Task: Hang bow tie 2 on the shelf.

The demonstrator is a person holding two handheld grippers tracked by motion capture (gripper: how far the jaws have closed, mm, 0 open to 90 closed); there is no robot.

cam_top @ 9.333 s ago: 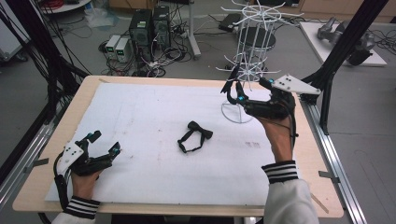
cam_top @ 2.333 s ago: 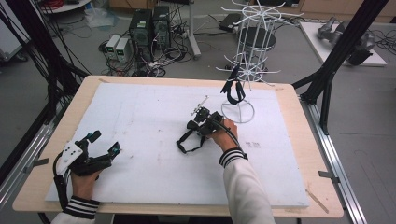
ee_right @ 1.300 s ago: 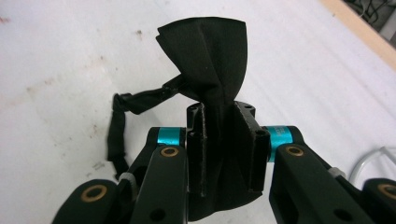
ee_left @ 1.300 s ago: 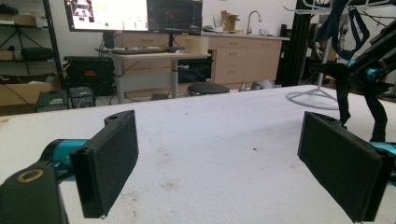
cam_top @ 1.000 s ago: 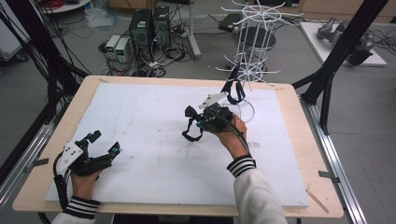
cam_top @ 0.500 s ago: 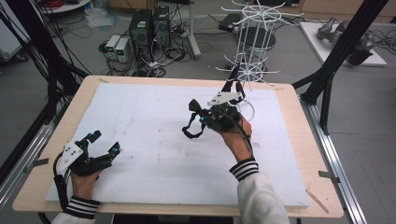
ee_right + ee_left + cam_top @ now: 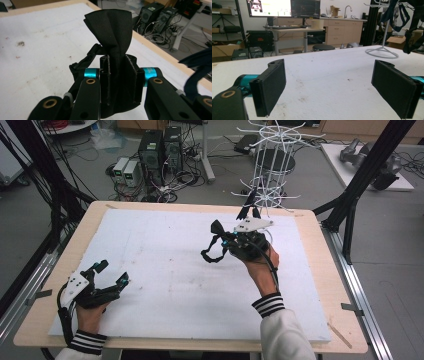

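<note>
High view: right gripper (image 7: 231, 241) w/ black fabric bow tie on a strap (image 7: 216, 228) has risen off the white foam-covered table (image 7: 165, 285) since 2.3 s ago, nearer the white wire rack (image 7: 272, 170).
Meaning: pickup looks done; prob. hanging on rack next.
Right gripper view: jaws clamped on the bow's folded cloth (image 7: 112, 32).
Left gripper view: left gripper (image 7: 337, 82) spread wide, empty, low over table.

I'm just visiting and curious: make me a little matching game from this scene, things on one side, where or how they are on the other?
Things:
1. left tongs
2. right tongs
3. black strap
4. wire rack

States:
A. stands at the table's far edge
B. clamped and lifted off the table
C. open, near the table's front left corner
D. shut on cloth

Pairs: 1-C, 2-D, 3-B, 4-A
</note>
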